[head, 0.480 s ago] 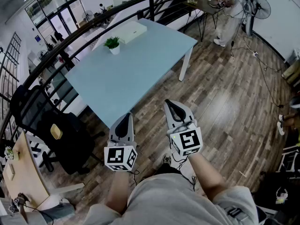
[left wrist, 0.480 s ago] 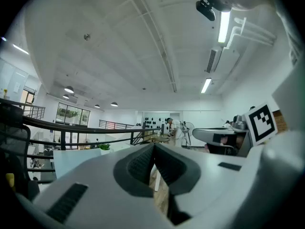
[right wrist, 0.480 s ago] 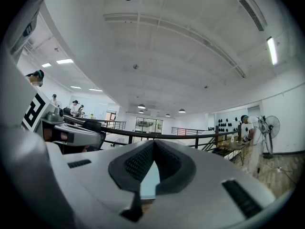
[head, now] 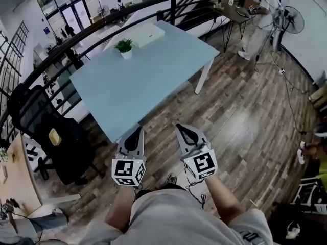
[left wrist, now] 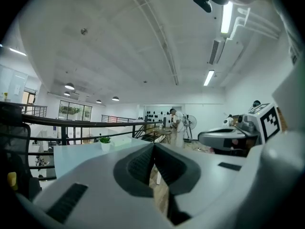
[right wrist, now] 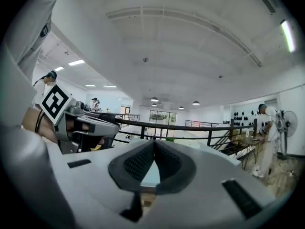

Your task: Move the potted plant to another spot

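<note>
**Closer to the blue surface, both tongs shut and empty**

Since half a second ago the surface point(head: 153, 70) has drawn nearer to me in the head view. Its near corner now sits just beyond the tip of my left tongs point(head: 136, 129), where before a strip of floor showed between them. My right tongs point(head: 180, 127) have dropped slightly lower in that view, and both remain side by side in front of me.

The left tongs' jaws are pressed together with nothing between them, as their own view shows. The right tongs' jaws are likewise closed tip to tip and empty. Both hover over the wooden floor point(head: 245, 116), short of the surface's near edge, pointing roughly level toward it.

The potted plant point(head: 124, 47) stands upright in its small white pot at the far left of the light blue surface, close to the far edge. It is well apart from both tongs. A flat white box point(head: 147, 34) lies just to its right. A dark railing point(head: 102, 27) runs behind the surface, and a black chair point(head: 41, 131) stands off its left side.
</note>
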A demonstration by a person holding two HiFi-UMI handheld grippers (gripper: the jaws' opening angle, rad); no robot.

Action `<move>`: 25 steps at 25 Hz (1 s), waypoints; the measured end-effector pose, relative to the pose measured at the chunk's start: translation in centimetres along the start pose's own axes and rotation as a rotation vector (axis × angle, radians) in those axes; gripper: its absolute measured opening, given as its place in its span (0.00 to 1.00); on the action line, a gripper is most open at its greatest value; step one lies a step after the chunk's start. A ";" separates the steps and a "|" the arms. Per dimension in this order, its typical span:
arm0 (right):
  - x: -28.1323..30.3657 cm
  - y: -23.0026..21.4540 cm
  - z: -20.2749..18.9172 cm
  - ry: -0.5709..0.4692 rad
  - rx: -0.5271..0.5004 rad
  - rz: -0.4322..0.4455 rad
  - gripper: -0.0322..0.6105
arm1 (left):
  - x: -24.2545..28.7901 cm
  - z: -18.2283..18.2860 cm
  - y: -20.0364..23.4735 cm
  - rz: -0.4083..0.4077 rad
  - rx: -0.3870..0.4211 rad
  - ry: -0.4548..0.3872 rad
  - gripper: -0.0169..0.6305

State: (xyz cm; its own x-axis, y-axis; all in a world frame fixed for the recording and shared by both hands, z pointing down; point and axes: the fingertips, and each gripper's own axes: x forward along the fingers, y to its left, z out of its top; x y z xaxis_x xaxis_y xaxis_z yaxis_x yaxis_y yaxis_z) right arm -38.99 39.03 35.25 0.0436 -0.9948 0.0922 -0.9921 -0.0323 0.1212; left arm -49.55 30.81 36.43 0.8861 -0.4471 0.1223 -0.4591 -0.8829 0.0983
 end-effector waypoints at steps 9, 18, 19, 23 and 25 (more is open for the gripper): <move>0.9 -2.3 -3.8 0.055 0.008 0.062 0.19 | 2.4 -3.3 -0.7 0.046 -0.038 0.064 0.05; 5.5 -4.0 -8.7 0.166 0.066 0.067 0.30 | 6.6 -6.6 2.4 0.027 -0.077 0.144 0.05; 6.2 -4.4 -9.1 0.172 0.065 0.064 0.30 | 7.6 -7.0 2.9 0.022 -0.083 0.150 0.05; 9.0 -7.2 -9.6 0.198 0.043 0.042 0.31 | 12.3 -6.8 4.6 -0.006 -0.090 0.142 0.05; 11.2 -8.8 -9.8 0.208 0.037 0.028 0.31 | 14.9 -6.2 5.9 -0.021 -0.089 0.134 0.05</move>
State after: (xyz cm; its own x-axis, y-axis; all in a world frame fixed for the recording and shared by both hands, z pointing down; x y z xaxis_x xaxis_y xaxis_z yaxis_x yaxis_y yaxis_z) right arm -28.67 29.16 44.90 0.0354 -0.9541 0.2974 -0.9968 -0.0122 0.0793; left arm -39.41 19.85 44.93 0.8820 -0.3999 0.2493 -0.4493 -0.8732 0.1890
